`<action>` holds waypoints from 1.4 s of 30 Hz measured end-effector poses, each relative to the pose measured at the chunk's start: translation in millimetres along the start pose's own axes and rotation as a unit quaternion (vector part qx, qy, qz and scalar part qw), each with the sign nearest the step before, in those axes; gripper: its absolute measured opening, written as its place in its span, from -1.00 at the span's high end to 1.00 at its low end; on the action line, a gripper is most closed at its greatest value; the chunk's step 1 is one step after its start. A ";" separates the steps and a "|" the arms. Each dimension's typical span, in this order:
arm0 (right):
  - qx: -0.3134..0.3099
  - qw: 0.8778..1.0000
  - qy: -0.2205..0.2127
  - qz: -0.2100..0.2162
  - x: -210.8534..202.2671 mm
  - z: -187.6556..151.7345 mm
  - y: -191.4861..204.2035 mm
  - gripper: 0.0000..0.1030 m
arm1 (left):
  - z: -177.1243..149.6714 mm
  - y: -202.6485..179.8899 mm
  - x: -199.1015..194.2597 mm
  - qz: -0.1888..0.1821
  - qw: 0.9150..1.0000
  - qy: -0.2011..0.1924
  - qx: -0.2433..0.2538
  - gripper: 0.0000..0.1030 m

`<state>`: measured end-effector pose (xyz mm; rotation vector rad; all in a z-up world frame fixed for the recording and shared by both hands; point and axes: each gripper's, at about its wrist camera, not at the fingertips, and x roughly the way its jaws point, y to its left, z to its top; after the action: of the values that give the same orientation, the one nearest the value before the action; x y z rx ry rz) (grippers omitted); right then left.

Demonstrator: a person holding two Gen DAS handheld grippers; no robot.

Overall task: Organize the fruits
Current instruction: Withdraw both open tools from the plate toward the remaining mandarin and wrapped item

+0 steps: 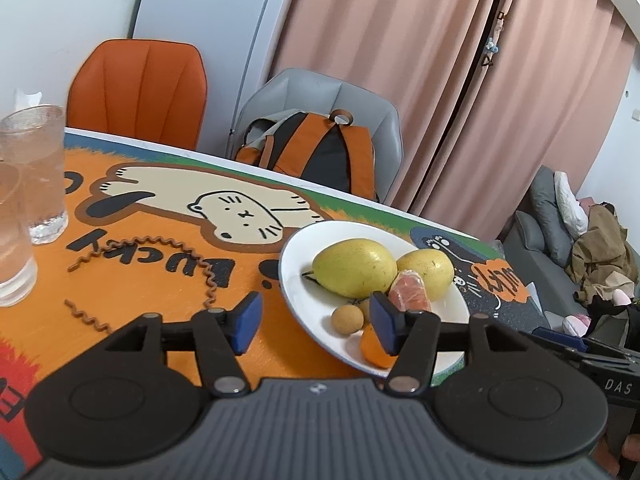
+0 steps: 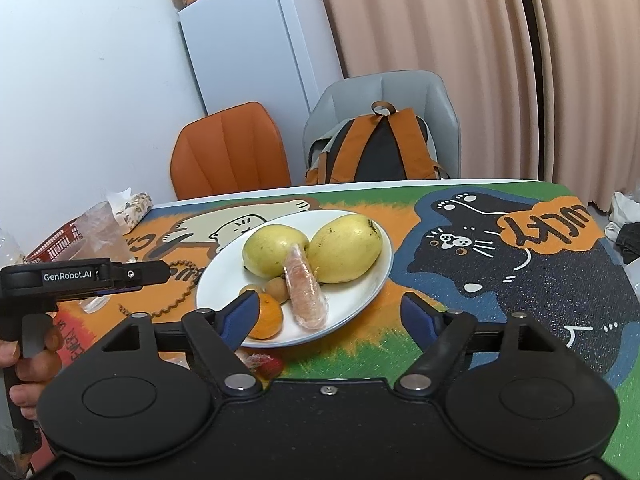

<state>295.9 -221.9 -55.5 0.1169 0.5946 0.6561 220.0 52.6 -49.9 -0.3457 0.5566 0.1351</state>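
A white plate holds two yellow-green mangoes, a plastic-wrapped pink fruit wedge, a small orange fruit and small round brown fruits. A red fruit lies on the mat in front of the plate. My left gripper is open and empty, hovering over the plate's near left rim. My right gripper is open and empty, just in front of the plate. The left gripper also shows in the right wrist view.
Drinking glasses stand at the left on the cartoon cat table mat. A brown spiral cord lies on the mat. Behind the table are an orange chair, a grey chair with a backpack and a white fridge.
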 end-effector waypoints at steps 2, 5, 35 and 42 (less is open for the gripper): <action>0.001 1.000 -0.001 0.003 -2.7 -0.7 1.7 -0.60 | -2.2 0.2 -4.2 0.001 1.000 0.000 -0.001 -0.18; 0.002 1.000 -0.002 0.007 -7.9 -2.1 4.4 -0.61 | -6.0 0.8 -11.1 0.004 1.000 0.000 -0.004 -0.32; -0.018 1.000 0.006 0.013 -73.0 -23.6 52.4 -0.99 | -41.8 7.4 -71.8 -0.004 0.999 0.039 -0.010 -0.81; -0.021 1.000 0.007 0.011 -85.1 -28.8 61.3 -0.99 | -46.6 1.9 -92.4 -0.007 1.000 0.030 0.007 -0.82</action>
<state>192.9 -227.1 -20.8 0.0793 0.5938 0.6916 118.7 34.8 -37.7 -0.3401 0.6138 0.1080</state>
